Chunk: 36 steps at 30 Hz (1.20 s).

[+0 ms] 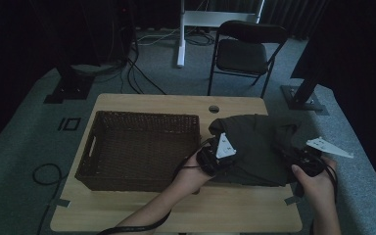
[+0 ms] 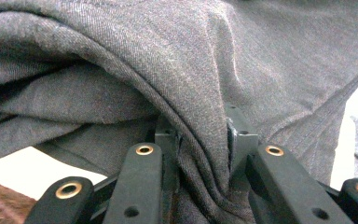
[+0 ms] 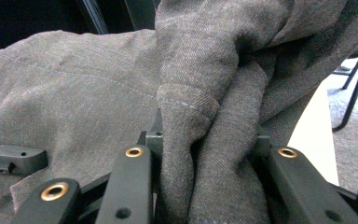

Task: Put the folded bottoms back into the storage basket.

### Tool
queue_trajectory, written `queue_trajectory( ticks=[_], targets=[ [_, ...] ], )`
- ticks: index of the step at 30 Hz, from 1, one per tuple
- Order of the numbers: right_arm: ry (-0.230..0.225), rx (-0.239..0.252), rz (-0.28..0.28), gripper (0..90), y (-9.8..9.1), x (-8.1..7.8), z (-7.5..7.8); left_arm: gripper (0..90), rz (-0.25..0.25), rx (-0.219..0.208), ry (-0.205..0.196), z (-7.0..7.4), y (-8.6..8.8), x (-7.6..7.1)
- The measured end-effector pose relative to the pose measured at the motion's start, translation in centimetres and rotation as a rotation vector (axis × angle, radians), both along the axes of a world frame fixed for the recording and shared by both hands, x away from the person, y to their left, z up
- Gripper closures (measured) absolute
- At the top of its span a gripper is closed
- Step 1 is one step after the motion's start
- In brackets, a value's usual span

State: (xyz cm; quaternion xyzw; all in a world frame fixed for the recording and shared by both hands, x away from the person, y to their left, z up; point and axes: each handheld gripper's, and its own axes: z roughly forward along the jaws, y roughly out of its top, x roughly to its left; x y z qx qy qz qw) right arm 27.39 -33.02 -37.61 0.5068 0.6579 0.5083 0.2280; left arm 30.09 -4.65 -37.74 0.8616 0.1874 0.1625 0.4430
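**benchrat:** Left gripper view first, since that's the clearest: the left gripper (image 2: pixel 199 140) has its two black jaws pinched tight on a bunched fold of the dark grey-brown woven cloth garment (image 2: pixel 177 60), fabric squeezed right between the pads. Right gripper view tells the same story, the right gripper (image 3: pixel 205 140) is clamped on a thick twisted roll of that same cloth. So both tongs are narrow and each has a bite of the garment, nothing slack between the jaws.

**foldfan:** And where's the thing itself? On the table or in the air?

**benchrat:** In the high view it sits over the right half of the light wooden table (image 1: pixel 176 215), strung between the left gripper (image 1: pixel 214 159) and the right gripper (image 1: pixel 307 161), with the far part rumpled toward the back edge. Looks to me like the near edge is lifted a bit, but can't say for sure how much of the rest is resting on the wood.

**foldfan:** So progress?

**benchrat:** My read: grabbing is done, both sides secured. What's left is basically everything after. The dark brown rectangular wicker basket (image 1: pixel 139 147) just beside it on the left has no cloth in it, so if that's the destination, the carry over and the drop haven't happened. The cloth isn't neatly folded either.
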Motion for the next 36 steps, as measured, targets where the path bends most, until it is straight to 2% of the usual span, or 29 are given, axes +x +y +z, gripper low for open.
queue_trajectory(
  ticks=[4, 17, 24, 31, 36],
  targets=[
    [0.002, 0.006, 0.015, 64.9, 0.8, 0.7, 0.4, 72.6, 0.006, 0.018, -0.005, 0.2, 0.7, 0.6],
    [-0.027, 0.017, 0.035, 64.9, 3.6, 2.7, 2.0, 72.6, 0.054, 0.023, -0.028, 1.7, 3.3, 2.1],
    [-0.037, 0.025, 0.063, 64.9, 6.3, 3.9, 2.8, 72.5, 0.077, 0.021, -0.029, 2.3, 6.0, 2.8],
    [-0.029, 0.031, 0.092, 64.9, 8.2, 4.8, 2.7, 72.5, 0.104, 0.028, -0.027, 2.2, 8.1, 3.1],
    [-0.024, 0.030, 0.123, 64.9, 10.4, 5.7, 2.7, 72.5, 0.132, 0.032, -0.023, 2.2, 10.3, 3.3]
  ],
)
